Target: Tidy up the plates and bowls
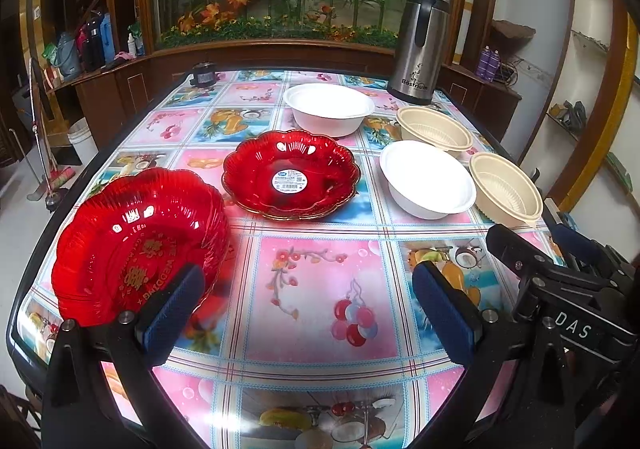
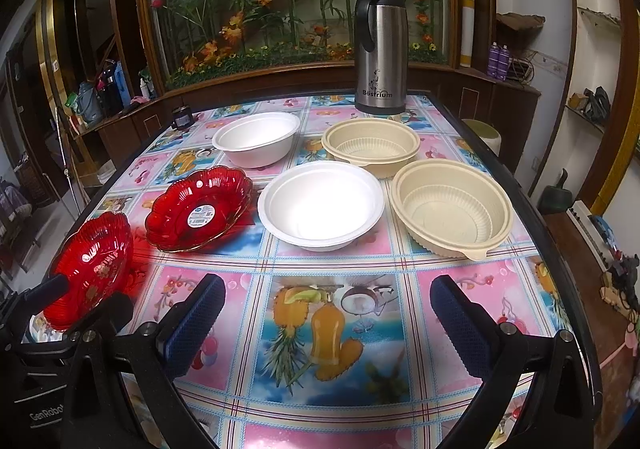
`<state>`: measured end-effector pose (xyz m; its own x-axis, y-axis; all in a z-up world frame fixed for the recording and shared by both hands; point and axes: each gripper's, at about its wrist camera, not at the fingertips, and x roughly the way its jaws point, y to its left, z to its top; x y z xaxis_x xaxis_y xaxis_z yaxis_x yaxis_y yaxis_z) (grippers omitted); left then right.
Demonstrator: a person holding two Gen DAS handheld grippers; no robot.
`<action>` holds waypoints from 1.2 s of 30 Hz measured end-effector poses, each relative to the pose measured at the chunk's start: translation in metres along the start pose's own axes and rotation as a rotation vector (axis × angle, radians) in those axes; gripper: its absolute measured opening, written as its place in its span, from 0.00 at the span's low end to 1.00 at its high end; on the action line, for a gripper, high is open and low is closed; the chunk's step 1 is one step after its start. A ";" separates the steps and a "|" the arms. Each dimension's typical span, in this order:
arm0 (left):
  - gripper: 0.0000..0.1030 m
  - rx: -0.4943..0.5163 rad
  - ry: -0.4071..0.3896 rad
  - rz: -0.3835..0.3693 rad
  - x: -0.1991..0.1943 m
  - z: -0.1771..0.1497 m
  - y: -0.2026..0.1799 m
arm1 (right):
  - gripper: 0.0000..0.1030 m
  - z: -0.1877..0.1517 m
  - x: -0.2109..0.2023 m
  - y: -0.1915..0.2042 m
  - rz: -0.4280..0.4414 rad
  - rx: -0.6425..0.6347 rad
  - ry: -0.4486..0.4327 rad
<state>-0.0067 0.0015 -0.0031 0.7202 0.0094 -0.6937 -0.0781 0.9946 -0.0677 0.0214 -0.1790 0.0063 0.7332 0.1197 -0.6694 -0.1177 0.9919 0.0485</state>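
Note:
A stack of red scalloped plates stands near the table's left front corner, just ahead of my left gripper's left finger. A single red plate with a sticker lies mid-table. Two white bowls and two beige ribbed bowls sit to the right. My left gripper is open over bare tablecloth. My right gripper is open too, short of the near white bowl, holding nothing.
A steel thermos jug stands at the table's far right. A small dark jar sits at the far left edge. The flowered tablecloth covers the table. Wooden cabinets and a glass plant display lie behind.

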 end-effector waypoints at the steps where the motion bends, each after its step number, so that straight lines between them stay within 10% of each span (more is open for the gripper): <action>1: 1.00 0.000 -0.001 0.001 0.000 0.000 0.000 | 1.00 0.000 0.000 0.000 0.000 0.000 0.000; 36: 1.00 -0.002 0.012 -0.003 0.000 -0.003 0.001 | 1.00 -0.002 0.003 -0.001 0.011 0.009 0.010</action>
<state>-0.0088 0.0026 -0.0049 0.7118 0.0051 -0.7024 -0.0771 0.9945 -0.0709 0.0226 -0.1798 0.0030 0.7250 0.1299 -0.6763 -0.1192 0.9909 0.0626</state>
